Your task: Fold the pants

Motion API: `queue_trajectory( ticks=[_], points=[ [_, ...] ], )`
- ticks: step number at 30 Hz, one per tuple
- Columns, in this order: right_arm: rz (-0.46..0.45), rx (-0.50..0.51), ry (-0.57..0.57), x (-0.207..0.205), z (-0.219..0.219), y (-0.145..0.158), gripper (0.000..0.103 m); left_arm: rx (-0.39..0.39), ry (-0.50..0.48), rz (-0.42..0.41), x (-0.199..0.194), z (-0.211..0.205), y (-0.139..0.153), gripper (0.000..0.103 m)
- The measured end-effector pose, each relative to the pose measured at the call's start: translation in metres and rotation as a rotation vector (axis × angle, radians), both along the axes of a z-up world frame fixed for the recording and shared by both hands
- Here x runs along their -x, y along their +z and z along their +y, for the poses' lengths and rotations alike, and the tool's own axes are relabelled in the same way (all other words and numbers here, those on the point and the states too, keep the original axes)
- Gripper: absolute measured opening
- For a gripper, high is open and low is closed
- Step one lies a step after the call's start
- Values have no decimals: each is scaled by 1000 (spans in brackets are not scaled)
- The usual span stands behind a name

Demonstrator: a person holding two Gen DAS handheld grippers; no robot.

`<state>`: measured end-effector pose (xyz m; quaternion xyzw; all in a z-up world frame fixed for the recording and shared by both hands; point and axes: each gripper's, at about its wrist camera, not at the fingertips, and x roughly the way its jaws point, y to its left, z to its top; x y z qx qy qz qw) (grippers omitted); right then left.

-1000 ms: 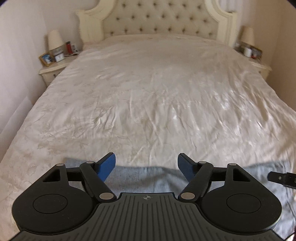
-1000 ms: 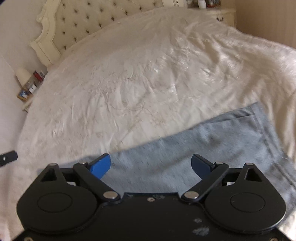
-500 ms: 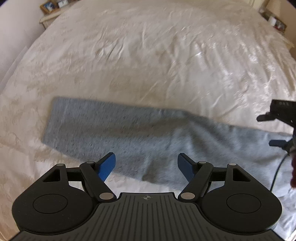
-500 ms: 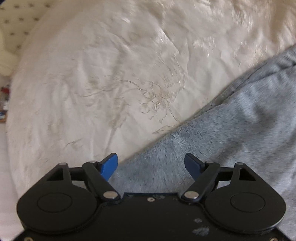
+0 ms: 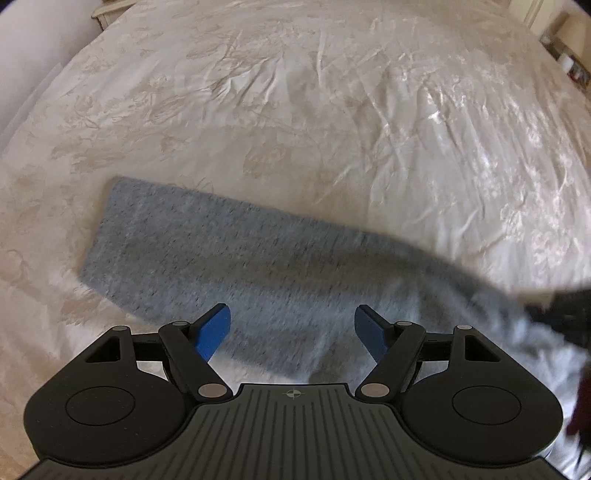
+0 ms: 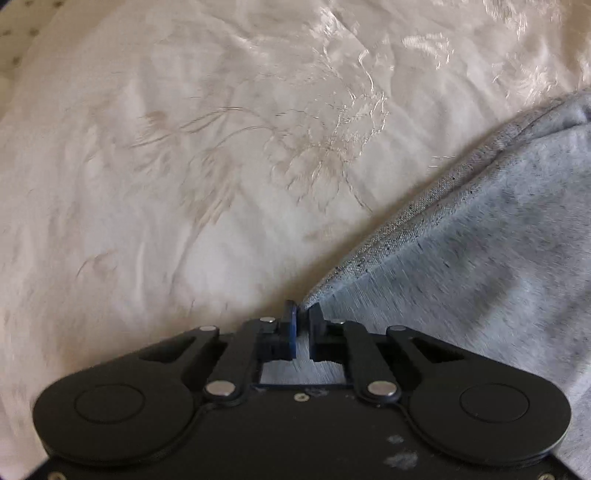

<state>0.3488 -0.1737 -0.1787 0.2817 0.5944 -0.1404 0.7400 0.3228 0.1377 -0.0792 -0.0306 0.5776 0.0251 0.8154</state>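
Grey sweatpants [image 5: 236,266] lie flat across the near part of a cream bedspread [image 5: 314,110], one leg end at the left. My left gripper [image 5: 291,332] is open and empty, its blue fingers just above the pants' near edge. In the right wrist view the pants [image 6: 480,258] fill the right side. My right gripper [image 6: 302,325] is shut on the pants' edge, with grey fabric pinched between the pads. The right gripper shows as a dark blurred shape [image 5: 565,306] at the right edge of the left wrist view.
The embroidered cream bedspread [image 6: 221,147] spreads far ahead and to both sides. A nightstand with small items [image 5: 569,59] sits at the far right corner. Another nightstand's edge [image 5: 107,7] shows at the top left.
My right gripper has closed on the pants' edge; it was open half a second ago. Both grippers have dropped closer to the bed and pants.
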Motion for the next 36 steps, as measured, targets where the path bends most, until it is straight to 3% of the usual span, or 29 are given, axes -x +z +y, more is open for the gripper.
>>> queue_trajectory(
  ticks=[5, 9, 26, 27, 29, 31, 36],
  points=[
    [-70, 3, 68, 54, 5, 22, 8, 72, 16, -7, -32, 1, -1, 73],
    [-72, 6, 80, 80, 7, 24, 8, 85, 33, 18, -59, 0, -12, 73],
    [-82, -1, 91, 77, 5, 24, 8, 11, 127, 166, -87, 16, -68, 73],
    [-82, 1, 92, 77, 5, 25, 8, 10, 117, 181, -89, 15, -73, 68],
    [-87, 7, 96, 77, 6, 25, 8, 35, 110, 213, -91, 16, -81, 12],
    [-98, 12, 99, 78, 6, 26, 8, 72, 135, 207, -83, 20, -77, 10],
    [-165, 43, 111, 93, 6, 53, 8, 57, 84, 21, -31, 20, -22, 7]
  ],
)
